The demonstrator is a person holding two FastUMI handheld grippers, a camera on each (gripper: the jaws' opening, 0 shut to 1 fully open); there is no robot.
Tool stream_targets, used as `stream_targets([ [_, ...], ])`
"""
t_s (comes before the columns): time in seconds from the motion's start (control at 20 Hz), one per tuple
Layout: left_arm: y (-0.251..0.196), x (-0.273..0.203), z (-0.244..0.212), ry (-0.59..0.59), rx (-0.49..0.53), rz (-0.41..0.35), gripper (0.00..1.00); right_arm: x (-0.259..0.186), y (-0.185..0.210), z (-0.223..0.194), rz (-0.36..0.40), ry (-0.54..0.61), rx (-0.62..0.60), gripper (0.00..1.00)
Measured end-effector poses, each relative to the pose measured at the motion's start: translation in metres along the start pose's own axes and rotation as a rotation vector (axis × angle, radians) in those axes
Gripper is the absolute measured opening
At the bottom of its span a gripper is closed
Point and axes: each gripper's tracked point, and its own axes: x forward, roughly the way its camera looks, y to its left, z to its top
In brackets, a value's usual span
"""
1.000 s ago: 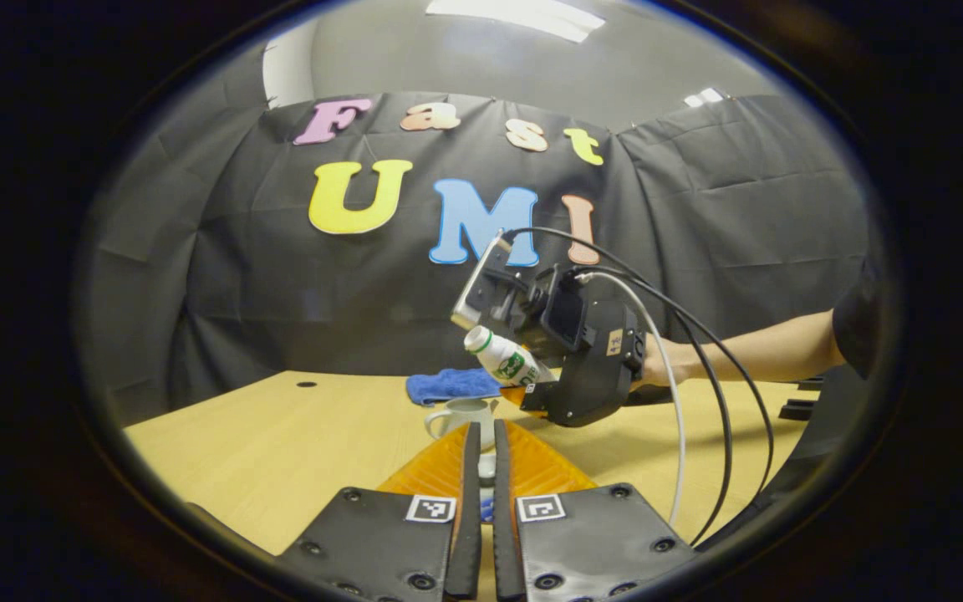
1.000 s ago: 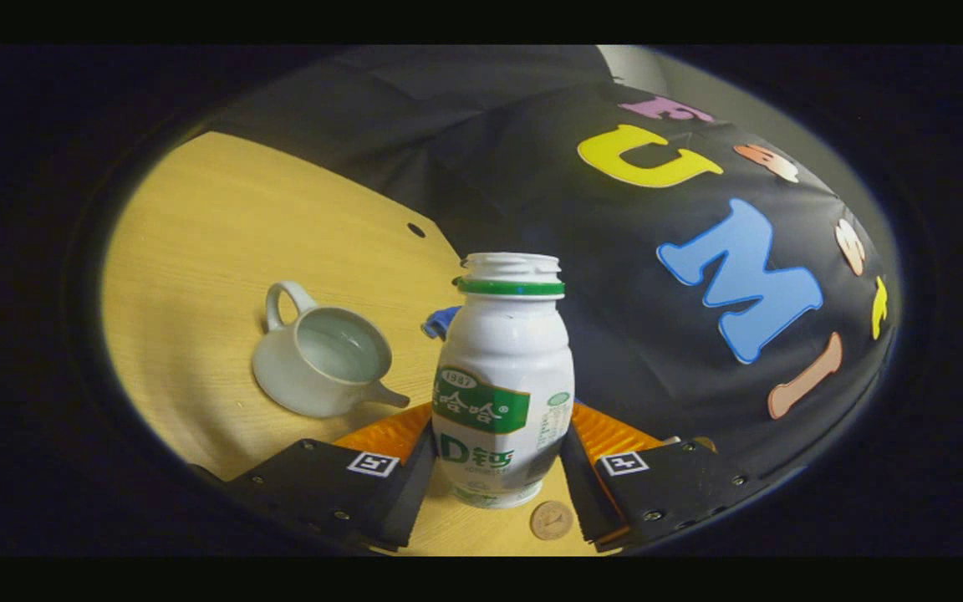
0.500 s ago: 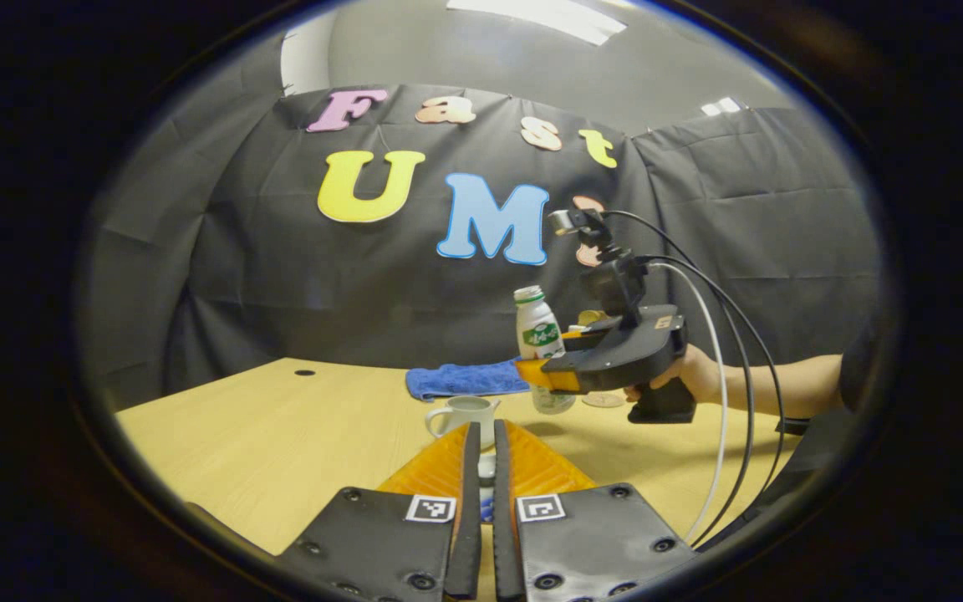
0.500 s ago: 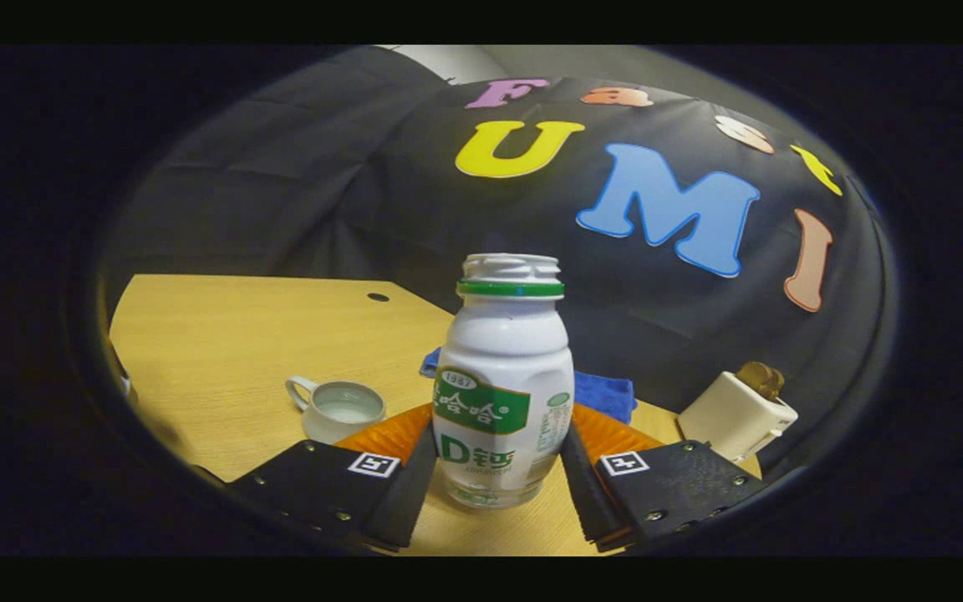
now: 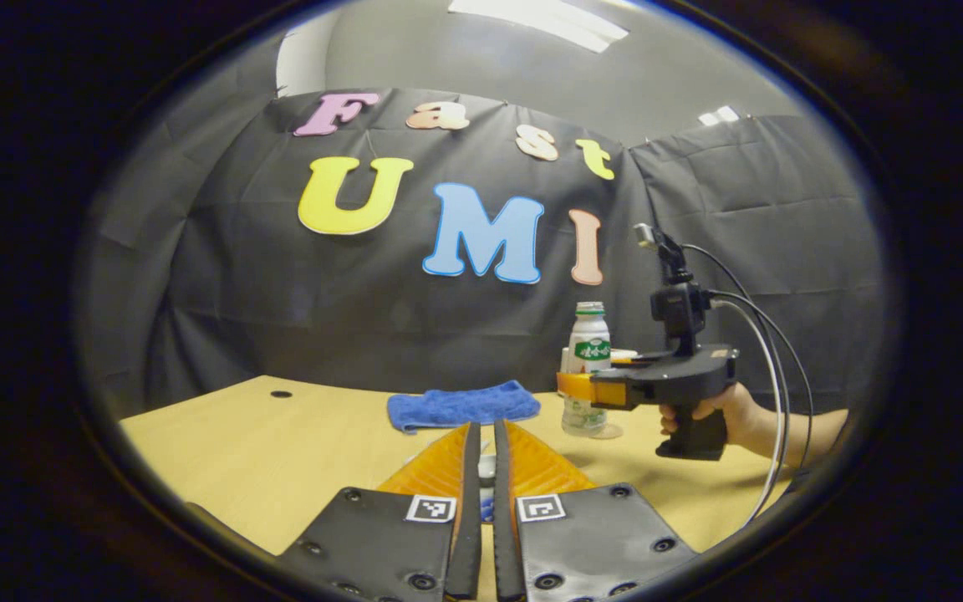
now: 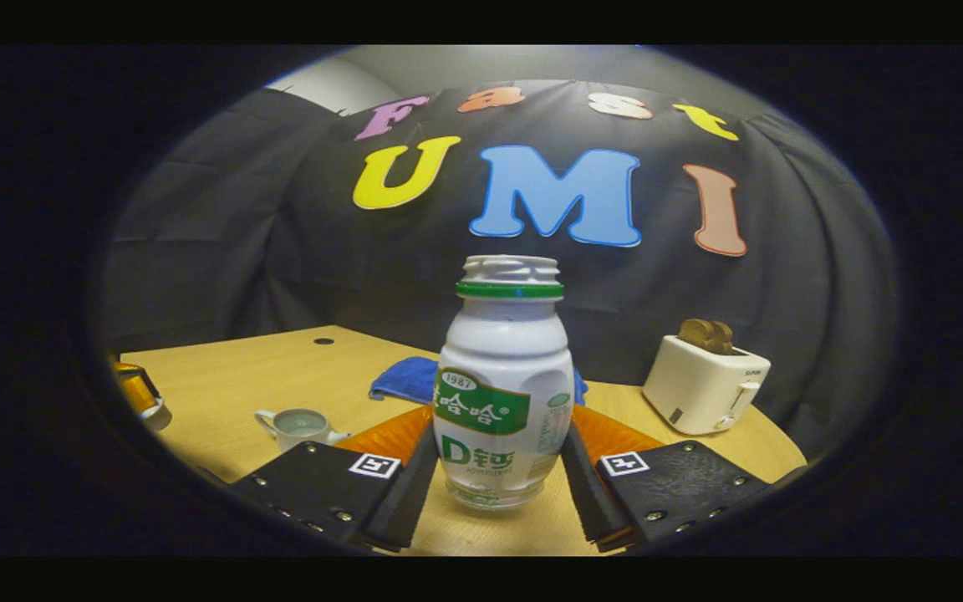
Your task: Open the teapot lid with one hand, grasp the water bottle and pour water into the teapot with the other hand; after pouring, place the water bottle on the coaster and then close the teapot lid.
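A: Item one, water bottle (image 6: 504, 380). Status?

B: Upright, cap off, pinched at its lower body between both fingers of the right gripper (image 6: 502, 485). A second ago it was tipped mouth-down over the teapot; half a second ago it was righted beside it; now it stands off to the right of the table (image 5: 281, 435), its base low over a pale round disc, which I take to be the coaster (image 5: 607, 432). Contact with the disc cannot be told.

A: Item two, teapot.

B: Teapot (image 6: 298, 426), white, lid off, on the table to the left of the bottle in the right gripper view. It was close under the bottle a second ago and now sits well apart from it.

A: Item three, left gripper.

B: Left gripper (image 5: 486, 477), fingers nearly pressed together on a small white piece, probably the lid, though most of it is hidden. Held above the table, little changed across the second.

A: Sundries?

B: Blue cloth (image 5: 462, 406) at the back, white toaster (image 6: 705, 385) to the right.

A: Reading for the task?

B: Pouring appears finished. Setting down and releasing the bottle is in hand; closing the teapot remains.
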Motion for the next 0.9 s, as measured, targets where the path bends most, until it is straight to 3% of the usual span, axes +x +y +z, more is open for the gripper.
stream_targets([
  [0.05, 0.001, 0.015, 0.003, -0.002, 0.003, 0.001, 0.17, 0.001, -0.007, -0.003, -0.009, -0.004, 0.011, 0.72],
  [0.35, 0.021, 0.098, 0.000, 0.024, 0.053, 0.033, 0.13, 0.000, -0.047, -0.025, -0.053, 0.021, 0.099, 0.72],
  [0.5, 0.031, 0.127, -0.024, 0.066, 0.093, 0.059, 0.16, -0.001, -0.076, -0.020, -0.117, 0.002, 0.128, 0.72],
  [0.7, 0.043, 0.144, -0.056, 0.127, 0.126, 0.086, 0.13, -0.002, -0.099, -0.018, -0.152, -0.001, 0.203, 0.72],
  [0.9, 0.047, 0.150, -0.066, 0.157, 0.127, 0.092, 0.17, 0.000, -0.107, -0.021, -0.172, 0.006, 0.218, 0.72],
])
